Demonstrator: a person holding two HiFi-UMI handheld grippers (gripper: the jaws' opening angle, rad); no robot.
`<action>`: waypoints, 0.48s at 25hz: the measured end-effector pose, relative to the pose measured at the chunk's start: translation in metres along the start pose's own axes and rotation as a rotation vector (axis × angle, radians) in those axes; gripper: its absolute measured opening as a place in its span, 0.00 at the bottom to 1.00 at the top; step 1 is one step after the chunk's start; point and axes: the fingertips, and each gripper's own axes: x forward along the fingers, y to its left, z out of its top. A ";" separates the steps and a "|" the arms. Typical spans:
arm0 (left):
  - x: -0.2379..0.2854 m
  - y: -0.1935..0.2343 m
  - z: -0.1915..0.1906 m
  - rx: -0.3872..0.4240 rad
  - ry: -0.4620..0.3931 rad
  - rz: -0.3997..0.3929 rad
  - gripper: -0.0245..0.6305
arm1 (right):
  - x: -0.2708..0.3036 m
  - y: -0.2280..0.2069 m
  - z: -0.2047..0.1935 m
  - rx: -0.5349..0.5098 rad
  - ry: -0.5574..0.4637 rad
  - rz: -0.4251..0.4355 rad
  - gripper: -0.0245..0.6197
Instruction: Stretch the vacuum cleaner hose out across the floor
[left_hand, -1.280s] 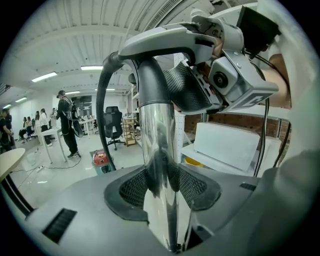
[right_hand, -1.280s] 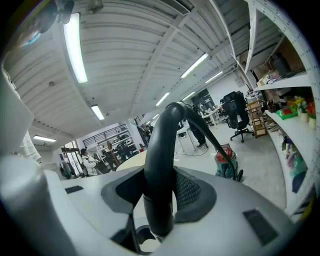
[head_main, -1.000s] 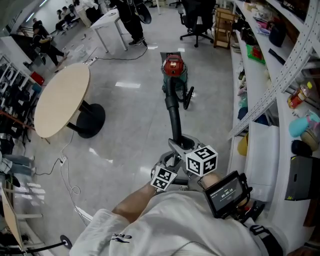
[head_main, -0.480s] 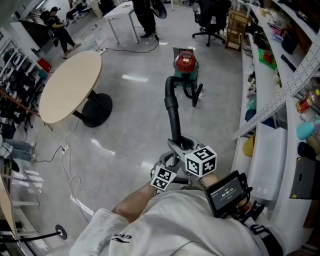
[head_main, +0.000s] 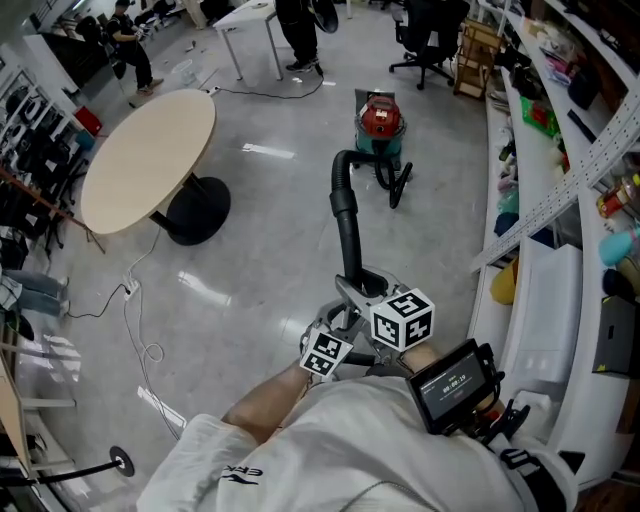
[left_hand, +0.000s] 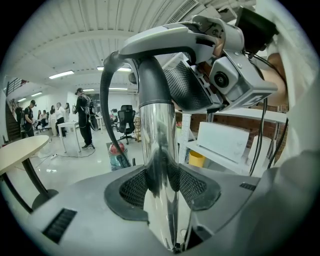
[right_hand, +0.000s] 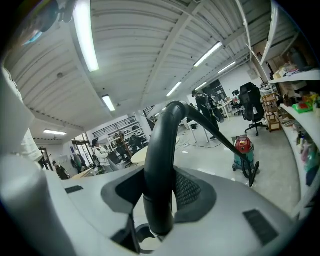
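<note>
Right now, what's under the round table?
A black pedestal base stands under the round table. The tabletop hides whatever else may lie beneath it, so nothing more can be seen there.

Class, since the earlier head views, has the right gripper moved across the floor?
Yes. The right gripper has backed away from the round table, which now sits farther up the head view.

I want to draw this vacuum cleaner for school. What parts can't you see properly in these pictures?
- Head view: where the hose joins the vacuum cleaner, too small.
- Left gripper view: the bottom end of the metal tube, hidden by the left gripper.
- Head view: writing on the screen, too small.
</note>
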 end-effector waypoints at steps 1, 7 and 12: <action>-0.006 0.002 -0.003 -0.001 -0.001 0.002 0.28 | 0.003 0.007 -0.002 -0.001 0.002 0.001 0.28; -0.051 0.013 -0.027 -0.020 -0.001 0.017 0.28 | 0.025 0.052 -0.020 -0.005 0.022 0.018 0.28; -0.081 0.020 -0.048 -0.041 0.001 0.055 0.28 | 0.040 0.083 -0.038 -0.009 0.048 0.051 0.28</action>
